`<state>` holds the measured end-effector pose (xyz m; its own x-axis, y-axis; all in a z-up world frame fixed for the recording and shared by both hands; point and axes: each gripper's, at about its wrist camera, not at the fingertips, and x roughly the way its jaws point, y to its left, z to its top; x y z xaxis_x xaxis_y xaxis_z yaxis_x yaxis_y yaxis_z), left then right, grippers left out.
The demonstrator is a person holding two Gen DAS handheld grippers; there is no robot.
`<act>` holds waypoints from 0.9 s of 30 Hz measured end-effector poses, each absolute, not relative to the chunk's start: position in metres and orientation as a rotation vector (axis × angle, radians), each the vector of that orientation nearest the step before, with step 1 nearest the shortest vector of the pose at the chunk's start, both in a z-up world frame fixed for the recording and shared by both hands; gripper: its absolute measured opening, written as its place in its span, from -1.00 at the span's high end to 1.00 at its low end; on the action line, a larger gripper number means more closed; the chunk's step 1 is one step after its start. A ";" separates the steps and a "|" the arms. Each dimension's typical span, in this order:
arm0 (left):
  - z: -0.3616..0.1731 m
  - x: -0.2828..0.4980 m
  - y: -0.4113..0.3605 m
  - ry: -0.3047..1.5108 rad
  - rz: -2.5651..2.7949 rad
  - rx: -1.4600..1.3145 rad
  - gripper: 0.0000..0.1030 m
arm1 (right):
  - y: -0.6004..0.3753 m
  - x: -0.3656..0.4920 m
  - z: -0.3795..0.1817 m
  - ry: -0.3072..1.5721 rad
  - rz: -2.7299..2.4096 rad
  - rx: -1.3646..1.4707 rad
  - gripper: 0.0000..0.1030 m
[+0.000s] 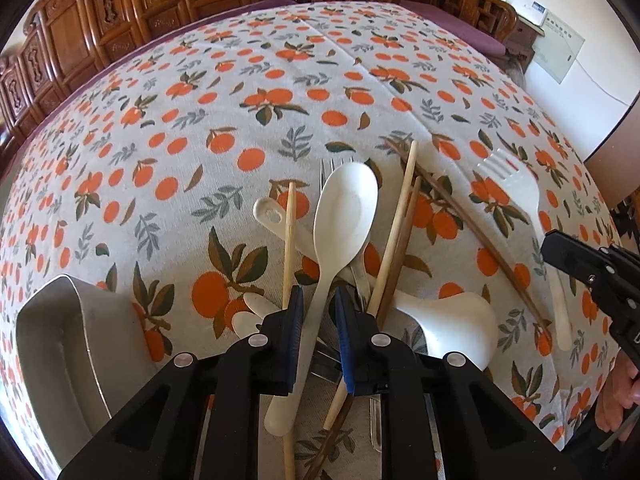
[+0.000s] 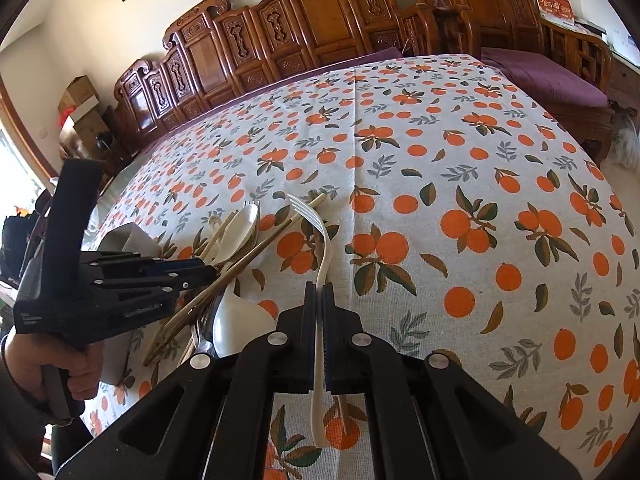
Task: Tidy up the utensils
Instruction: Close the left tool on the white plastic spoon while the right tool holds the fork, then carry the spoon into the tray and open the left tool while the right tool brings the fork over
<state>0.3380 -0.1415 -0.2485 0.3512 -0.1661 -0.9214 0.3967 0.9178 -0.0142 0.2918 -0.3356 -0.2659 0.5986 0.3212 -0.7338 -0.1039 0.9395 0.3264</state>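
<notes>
A heap of utensils lies on the orange-print tablecloth (image 1: 240, 112): a white spoon (image 1: 348, 208), a white soup spoon (image 1: 452, 320), light chopsticks (image 1: 400, 216), dark chopsticks (image 1: 472, 224) and a metal fork (image 1: 326, 168). My left gripper (image 1: 320, 304) points down into the heap, and the white spoon's handle runs aslant between its pads, touching both. From the right wrist view, the left gripper (image 2: 210, 271) comes in from the left over the heap (image 2: 236, 236). My right gripper (image 2: 320, 292) is shut on the handle of a white plastic fork (image 2: 306, 206), tines pointing away; the same fork (image 1: 516, 188) shows beside the right gripper (image 1: 554, 246).
A grey metal tray (image 1: 60, 340) stands at the left of the heap, also visible behind the left gripper as the tray (image 2: 128, 236). Carved wooden chairs (image 2: 312, 8) line the far edge of the table. A hand (image 2: 60, 364) holds the left gripper's handle.
</notes>
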 end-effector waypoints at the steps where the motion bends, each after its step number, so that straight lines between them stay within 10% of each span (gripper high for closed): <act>1: -0.248 0.338 -0.141 1.155 -0.367 0.225 0.71 | -0.336 0.292 -0.266 0.896 0.251 0.262 0.92; 27: -0.189 0.287 -0.114 1.016 -0.392 0.130 0.87 | -0.310 0.288 -0.251 0.872 0.301 0.232 0.92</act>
<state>0.2874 -0.1140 -0.1890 0.4643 -0.2582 -0.8472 0.3774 0.9230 -0.0745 0.2876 -0.3098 -0.2506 0.6060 0.3512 -0.7137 -0.1634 0.9331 0.3204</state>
